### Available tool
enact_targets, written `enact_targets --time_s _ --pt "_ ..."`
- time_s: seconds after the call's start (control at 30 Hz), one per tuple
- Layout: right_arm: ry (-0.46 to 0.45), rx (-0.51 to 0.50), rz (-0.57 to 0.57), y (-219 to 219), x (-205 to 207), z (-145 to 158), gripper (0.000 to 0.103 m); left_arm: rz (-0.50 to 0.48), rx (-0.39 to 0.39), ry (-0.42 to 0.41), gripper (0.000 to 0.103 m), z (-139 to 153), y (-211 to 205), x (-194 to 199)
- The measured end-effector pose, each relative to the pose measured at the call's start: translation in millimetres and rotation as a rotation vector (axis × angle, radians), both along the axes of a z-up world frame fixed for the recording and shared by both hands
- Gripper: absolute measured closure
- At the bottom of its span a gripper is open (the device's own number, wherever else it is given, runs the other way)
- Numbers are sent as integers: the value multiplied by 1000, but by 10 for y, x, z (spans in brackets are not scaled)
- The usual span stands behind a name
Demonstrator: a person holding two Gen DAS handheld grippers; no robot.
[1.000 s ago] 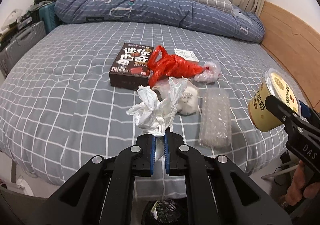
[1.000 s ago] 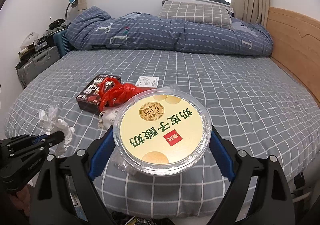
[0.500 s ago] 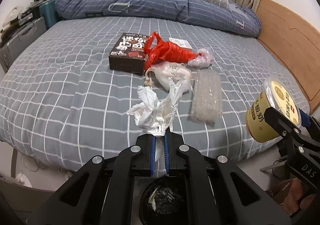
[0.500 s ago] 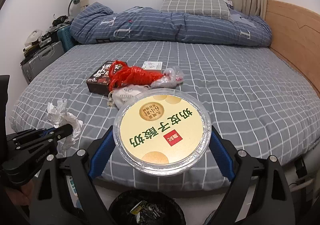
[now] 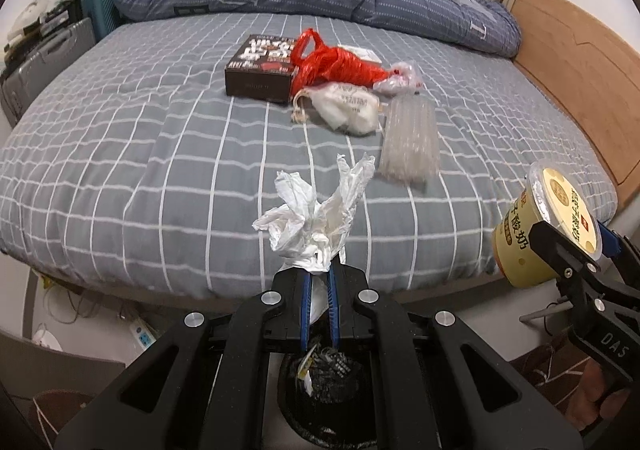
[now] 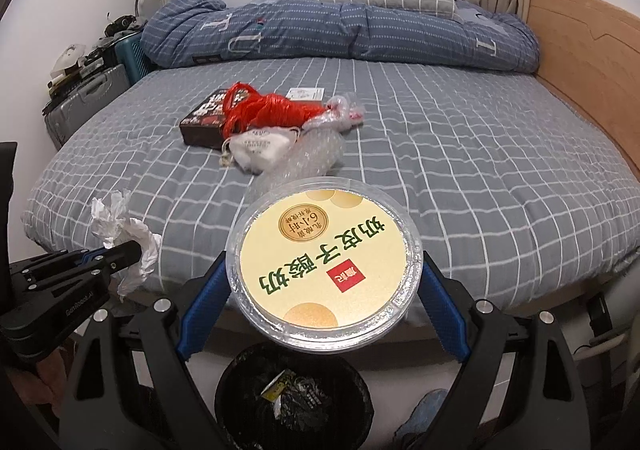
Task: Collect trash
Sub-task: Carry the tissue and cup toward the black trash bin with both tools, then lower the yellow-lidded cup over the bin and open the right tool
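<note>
Left wrist view: the left gripper (image 5: pixel 319 284) is clenched on a crumpled white tissue (image 5: pixel 316 215), pinched at its base so the loose folds stand up clear of the blue pads, and it hangs off the near edge of the bed (image 5: pixel 140 153) directly over the black trash bin (image 5: pixel 324 378) on the floor, which I judge is placement for a straight drop. The right gripper (image 6: pixel 322 290) grasps a yellow yogurt cup (image 6: pixel 324 256) across its widest part just under the lid rim, its foil lid facing the camera, and it too is held above the bin (image 6: pixel 294 398), so both pieces look ready to be let go.

Counted: one tissue and one yogurt cup in the grippers, one bin already holding some wrappers. On the checked bedsheet five or six pieces remain, close together: one dark brown box (image 5: pixel 262 67), one red plastic bag (image 5: pixel 336 65), one white face mask (image 5: pixel 348 105), one strip of bubble wrap (image 5: pixel 408 137), one clear crumpled wrapper (image 5: pixel 400 79) and one small white card (image 6: pixel 306 93) behind the bag
</note>
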State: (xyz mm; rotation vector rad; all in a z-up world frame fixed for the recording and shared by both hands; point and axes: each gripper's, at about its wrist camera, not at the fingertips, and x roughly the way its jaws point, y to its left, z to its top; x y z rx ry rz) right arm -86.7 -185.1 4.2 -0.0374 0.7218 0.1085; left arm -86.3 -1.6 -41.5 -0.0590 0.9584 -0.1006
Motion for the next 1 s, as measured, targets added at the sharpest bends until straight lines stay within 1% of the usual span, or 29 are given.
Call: enact_targets --time_s 0.2,0.43,0.57,0.73,0.87,1.0 --pt "38 -14 13 53 -168 -135 18 -3 -2 36 97 -114 25 -144" --pt "53 -28 12 62 -313 -178 18 -2 2 69 97 -212 43 -296" --pt "77 -35 12 56 -377 -243 18 7 8 90 97 -263 67 -381" --pt "131 -37 14 66 -464 -406 18 13 27 137 97 -391 99 -496" --pt "166 -52 17 78 -508 -547 18 19 24 160 96 -483 117 -581" --pt "216 -40 14 52 -533 -740 18 12 25 188 96 -639 92 -637"
